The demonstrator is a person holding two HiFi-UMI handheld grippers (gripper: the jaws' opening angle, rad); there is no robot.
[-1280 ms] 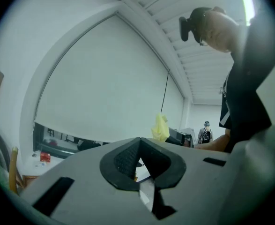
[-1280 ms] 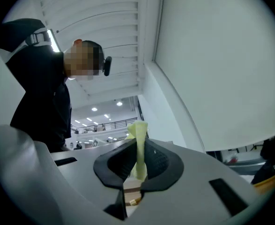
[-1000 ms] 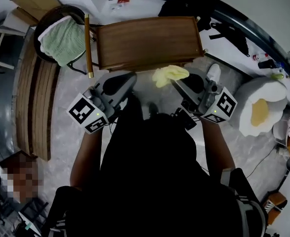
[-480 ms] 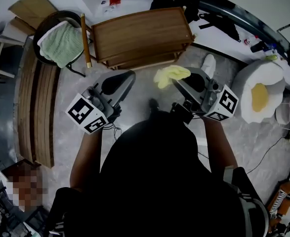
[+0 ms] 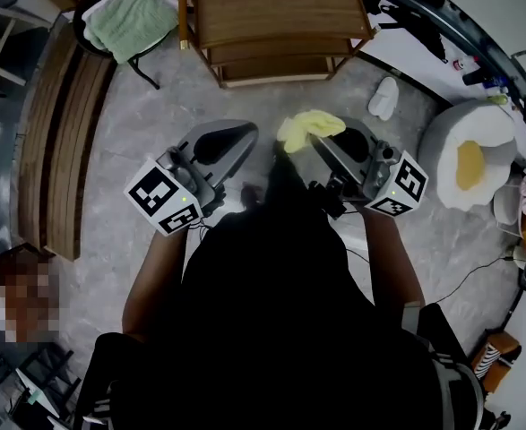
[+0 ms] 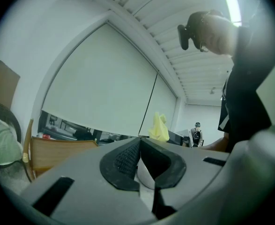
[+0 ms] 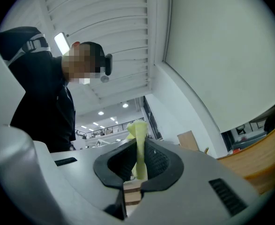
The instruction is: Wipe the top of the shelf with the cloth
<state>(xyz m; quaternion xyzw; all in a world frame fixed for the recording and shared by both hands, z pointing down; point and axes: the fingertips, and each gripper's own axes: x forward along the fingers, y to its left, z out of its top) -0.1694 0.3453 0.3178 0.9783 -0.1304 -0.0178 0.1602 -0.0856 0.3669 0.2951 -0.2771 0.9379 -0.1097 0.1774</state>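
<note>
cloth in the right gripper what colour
Pale yellow; the cloth shows best in the head view, held by the right gripper.

The shelf (image 5: 280, 12) had a bare top, open to approach from above; the floor (image 5: 245, 106) in front was free; a wooden pole (image 5: 183, 16) stood at its left end, perhaps touching; a towel-draped chair (image 5: 128, 21) crowded the left; a white shoe (image 5: 383, 97) lay near the right corner.

I can read no words, numbers or brand names anywhere here. The cubes on the left gripper (image 5: 247, 133) and the right gripper (image 5: 318, 141) carry only black-and-white square patterns, not letters.
</note>
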